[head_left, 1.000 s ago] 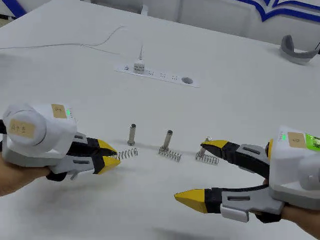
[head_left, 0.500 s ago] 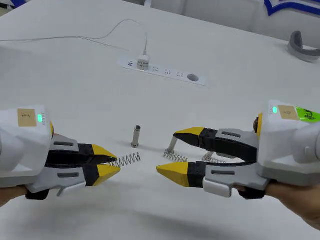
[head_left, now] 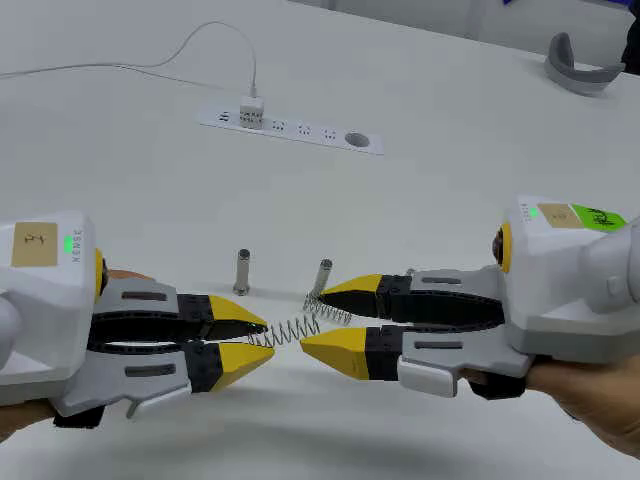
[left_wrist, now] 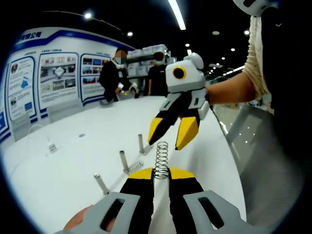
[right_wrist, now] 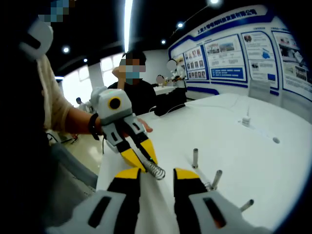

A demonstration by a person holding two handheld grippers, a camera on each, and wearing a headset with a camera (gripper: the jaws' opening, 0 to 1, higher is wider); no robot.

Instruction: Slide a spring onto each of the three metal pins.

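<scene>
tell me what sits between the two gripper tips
A spring: the left gripper pinches one end, and its free end points into the open right gripper, seen in the head view.

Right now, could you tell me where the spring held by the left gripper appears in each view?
Head view: spring centre, between facing yellow fingers.
Left gripper view: spring low centre, rising from its own fingers.
Right gripper view: spring low centre, just above its fingers.
Shared landmark: the middle pin.
</scene>
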